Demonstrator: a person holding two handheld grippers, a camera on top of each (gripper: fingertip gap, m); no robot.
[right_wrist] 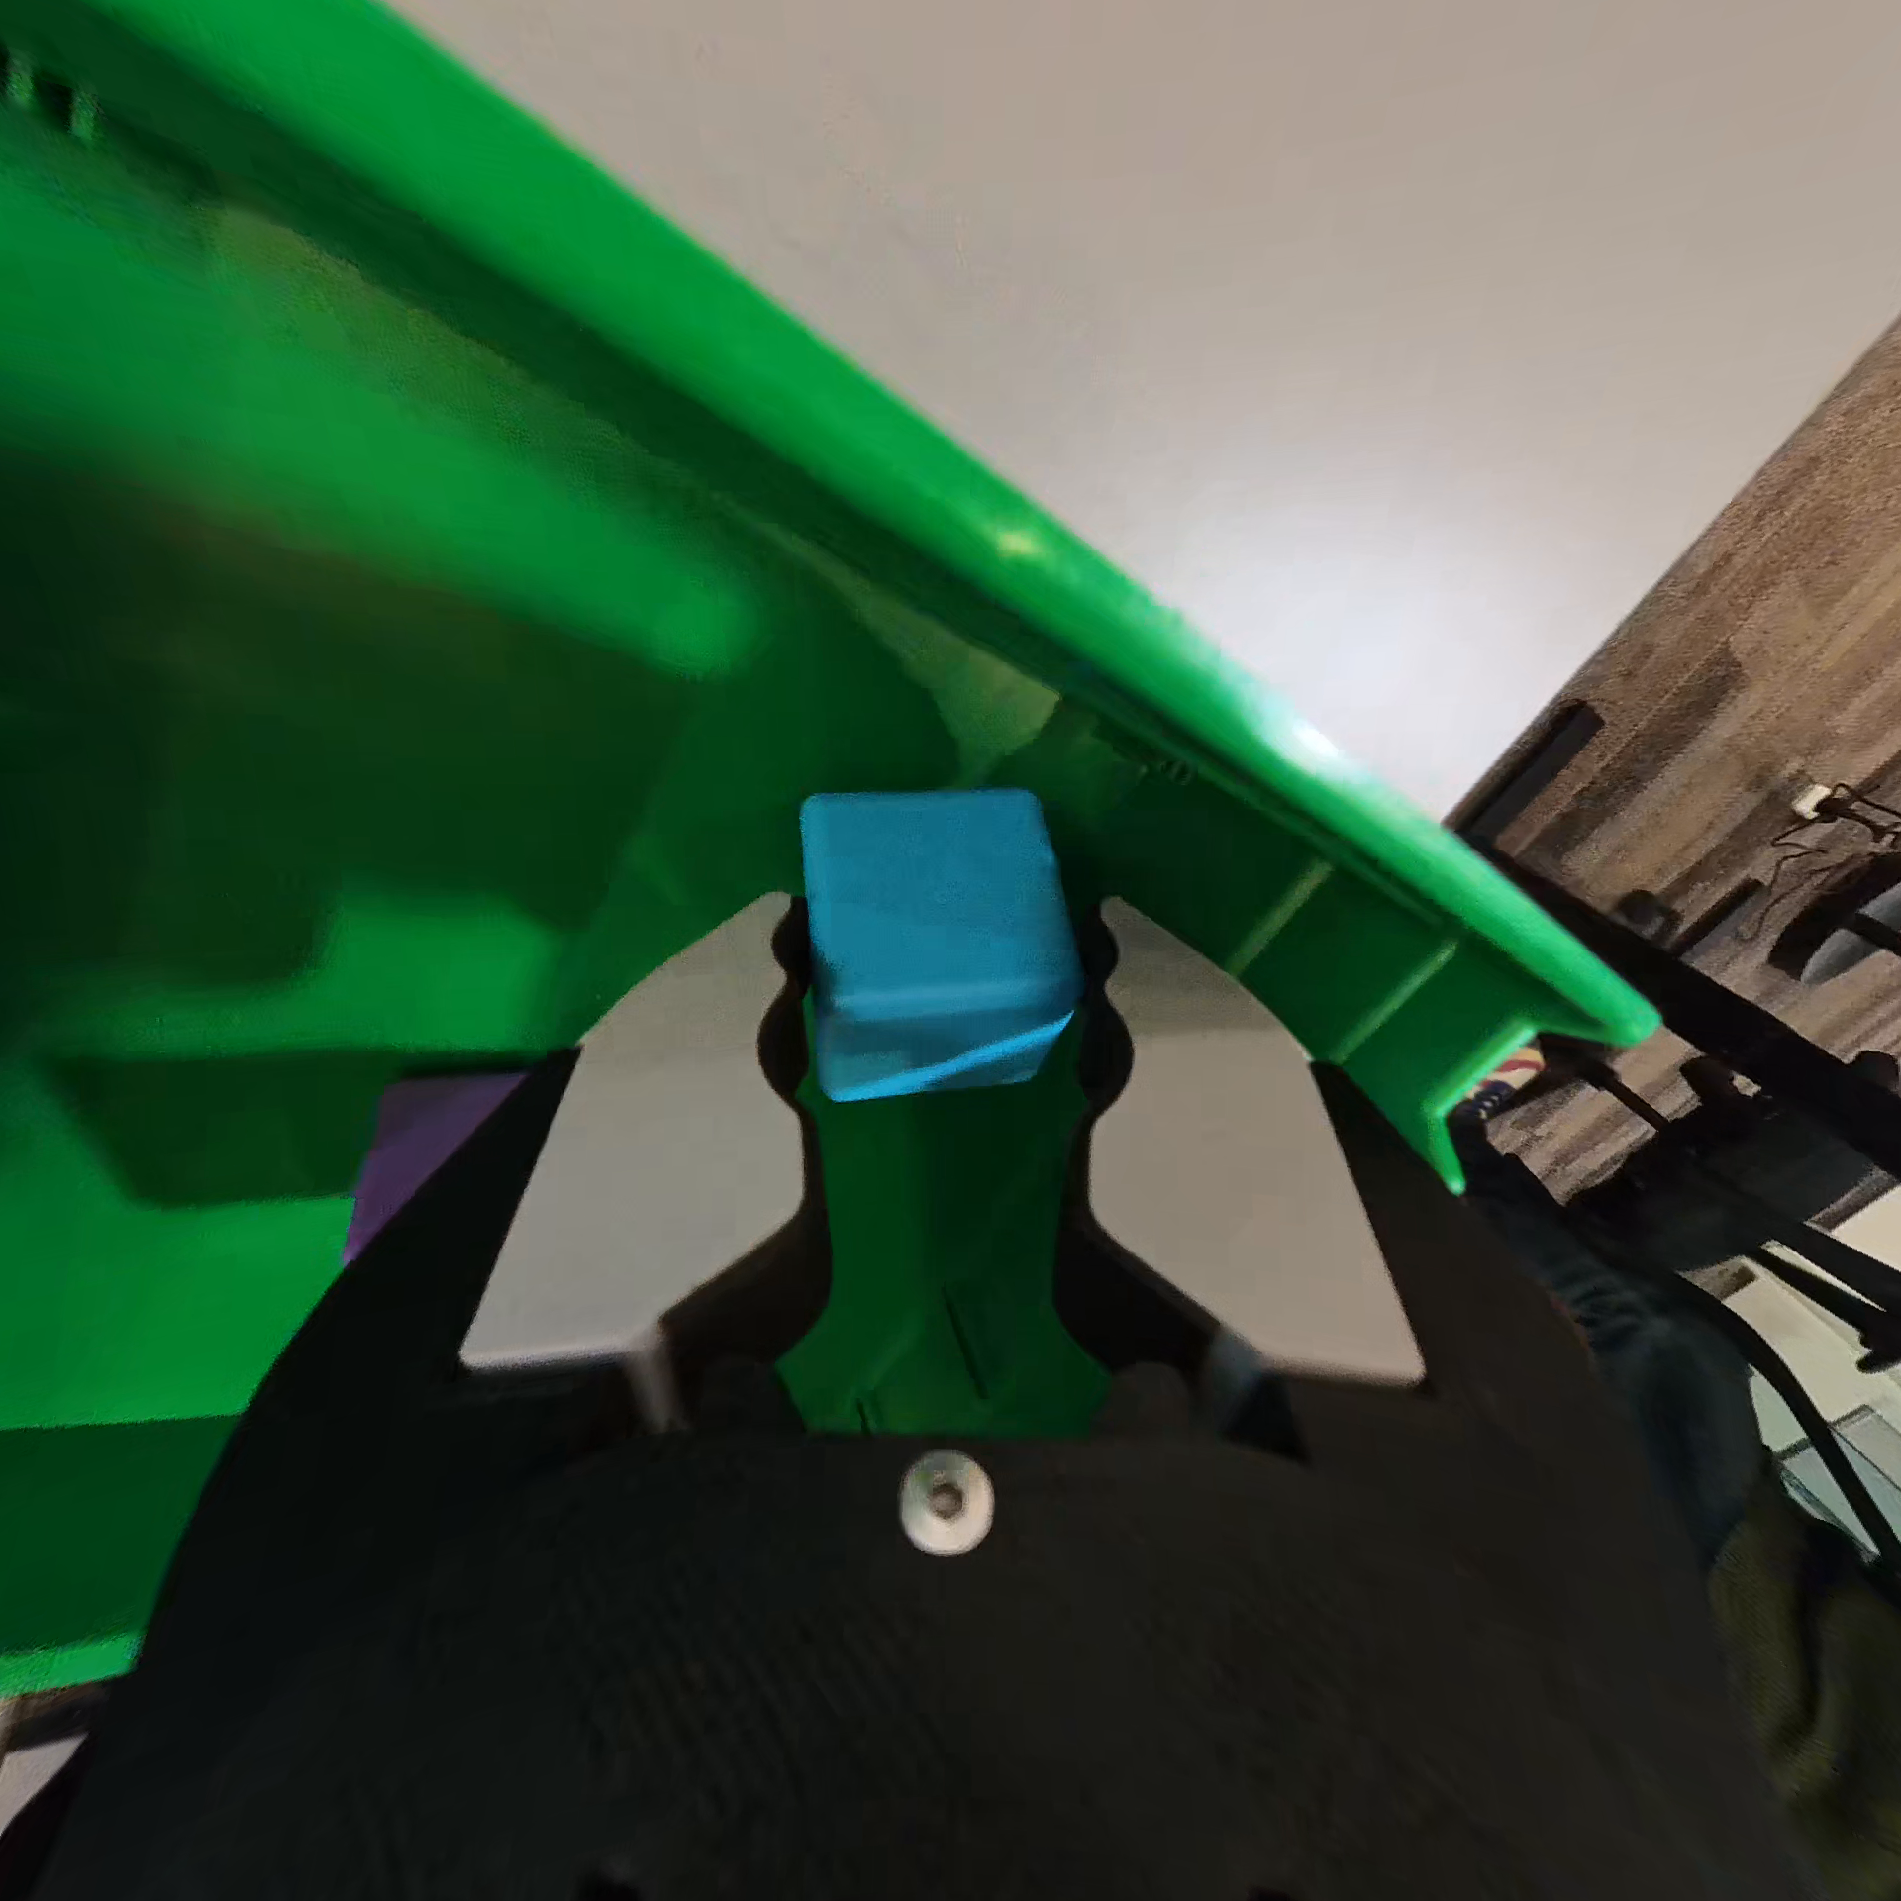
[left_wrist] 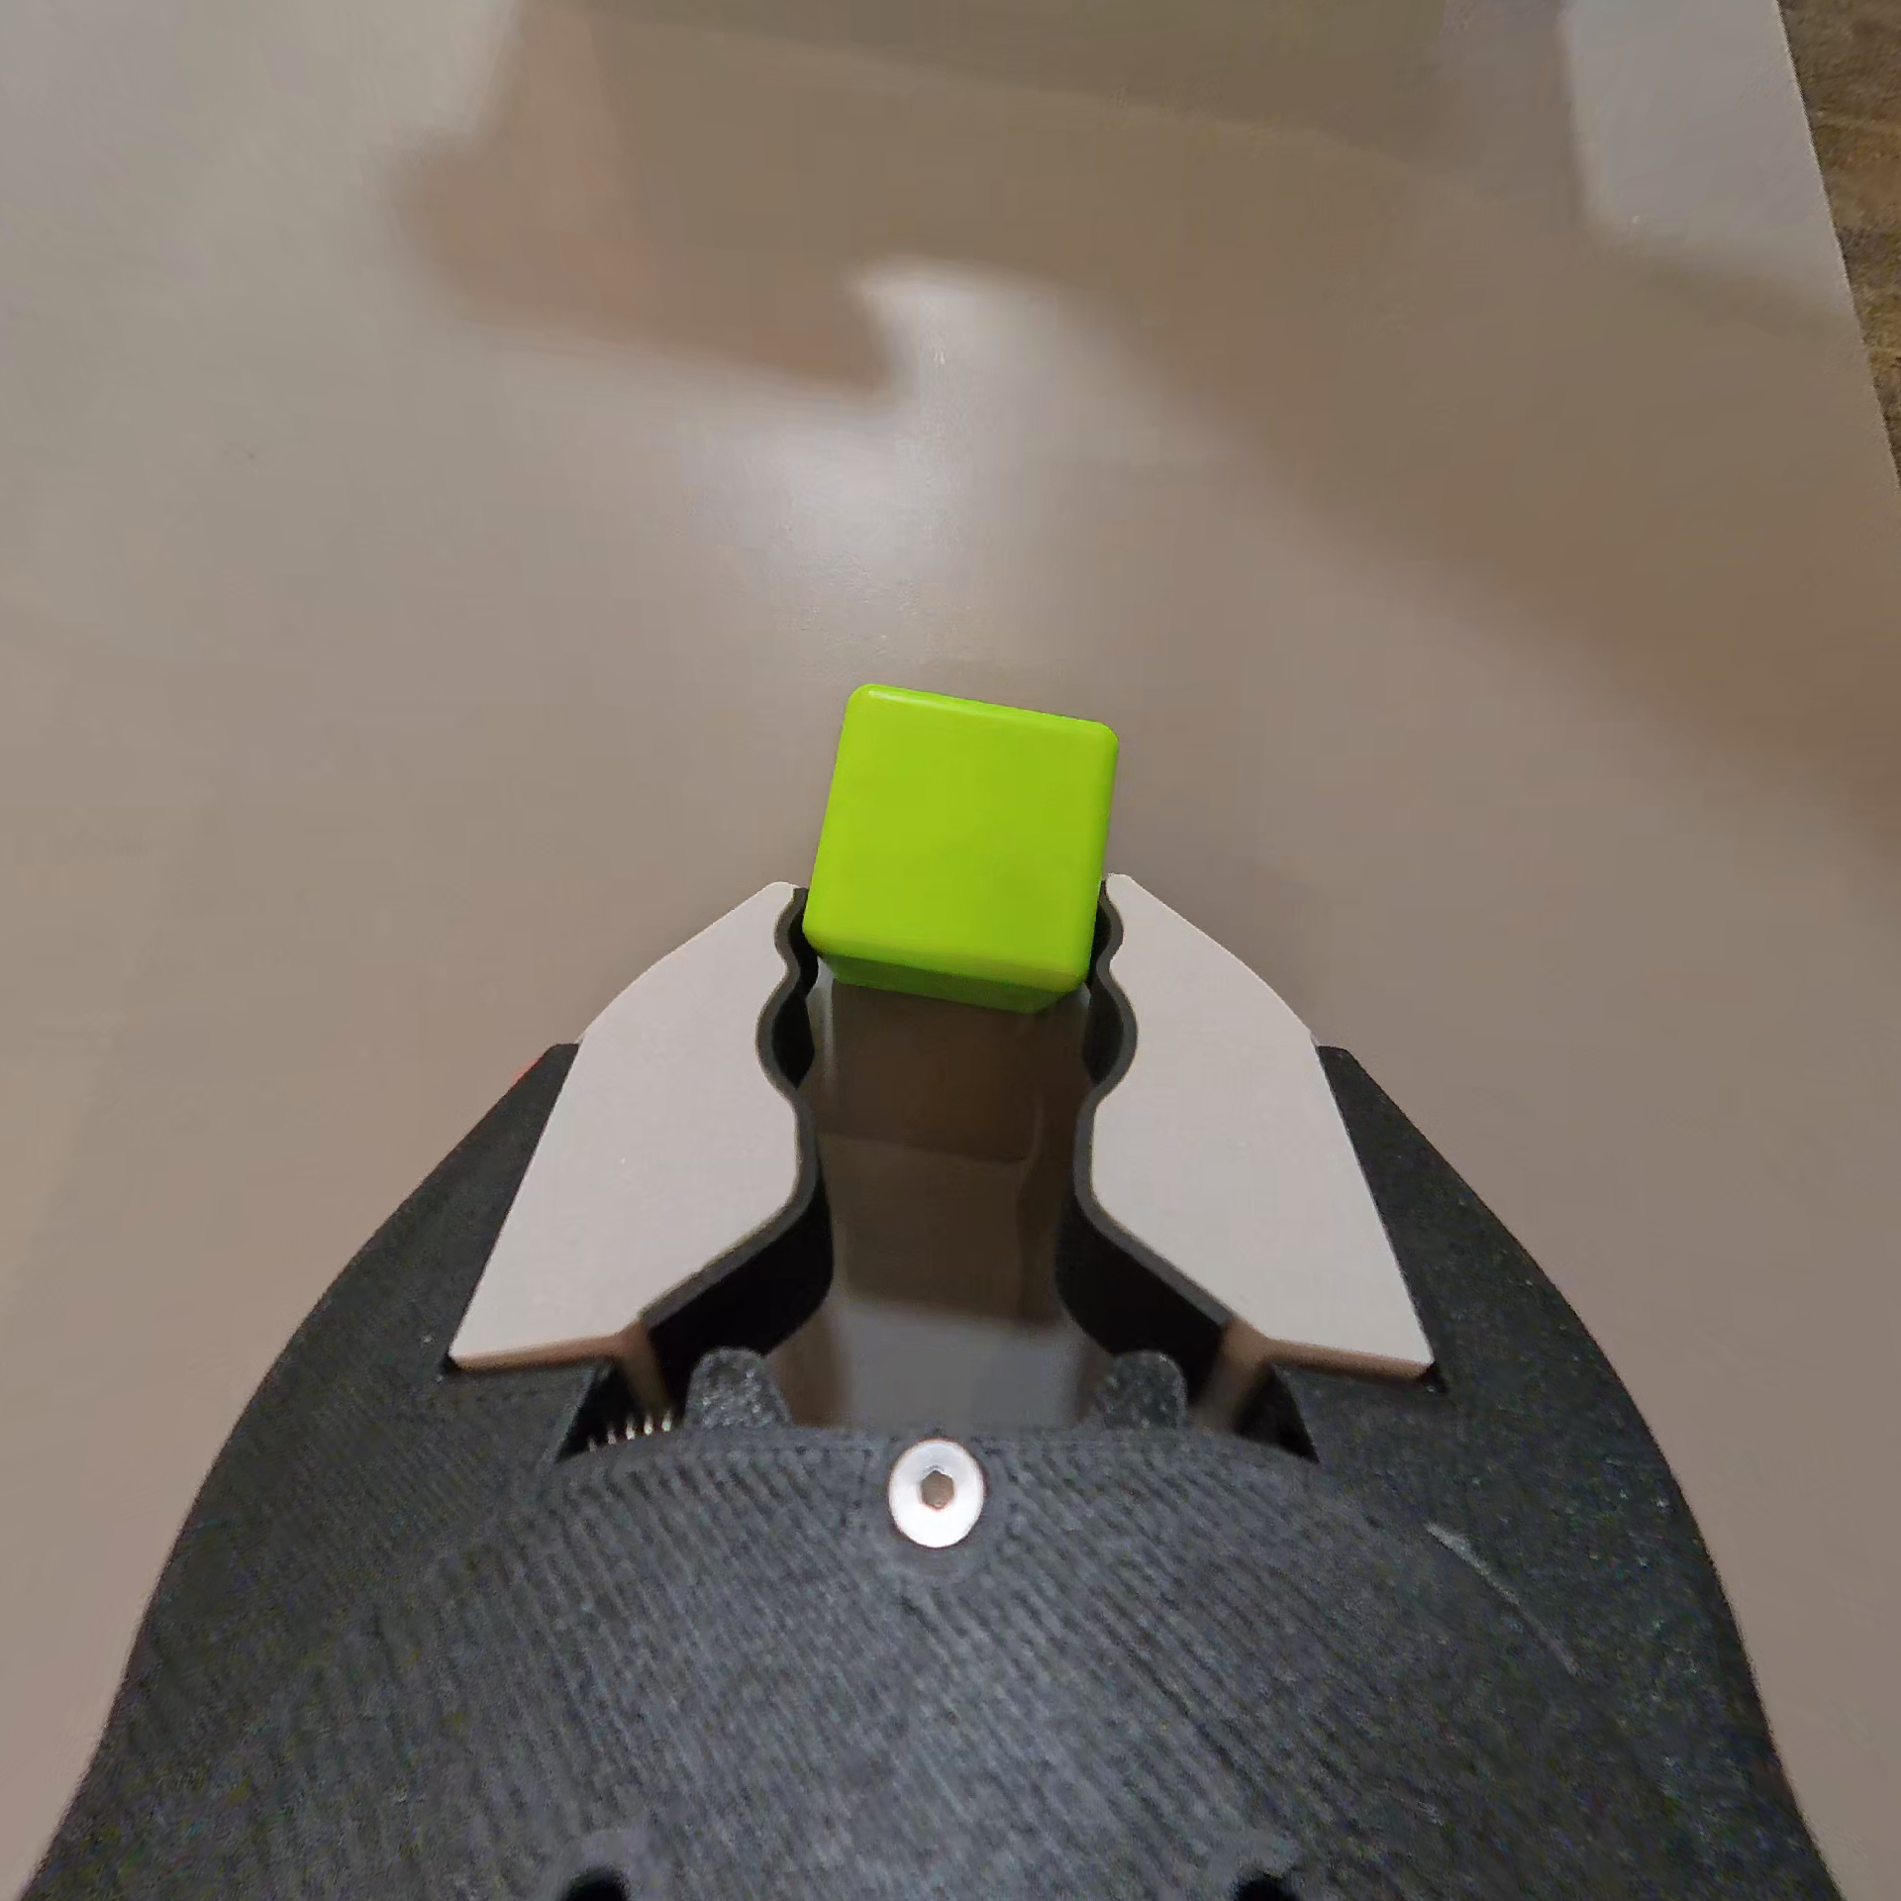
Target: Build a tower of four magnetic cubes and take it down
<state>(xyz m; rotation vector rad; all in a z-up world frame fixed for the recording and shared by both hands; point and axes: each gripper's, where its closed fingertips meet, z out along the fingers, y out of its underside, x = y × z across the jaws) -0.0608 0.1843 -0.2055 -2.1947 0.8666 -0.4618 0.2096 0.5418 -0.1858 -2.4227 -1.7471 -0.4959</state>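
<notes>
In the left wrist view, my left gripper (left_wrist: 952, 926) is shut on a lime-green cube (left_wrist: 962, 838), held between the fingertips just above the beige table (left_wrist: 411, 617). In the right wrist view, my right gripper (right_wrist: 941, 936) is shut on a blue cube (right_wrist: 936, 926) and holds it inside a green plastic bin (right_wrist: 411, 514). A purple cube (right_wrist: 422, 1152) lies in the bin, left of the right gripper, partly hidden behind its left finger. The right view is blurred.
The green bin's rim (right_wrist: 1234, 741) runs diagonally across the right wrist view, close above the blue cube. Beyond it lie the table and a wood-patterned floor (right_wrist: 1697, 669) with dark stands and cables. The table's right edge (left_wrist: 1841, 206) shows in the left wrist view.
</notes>
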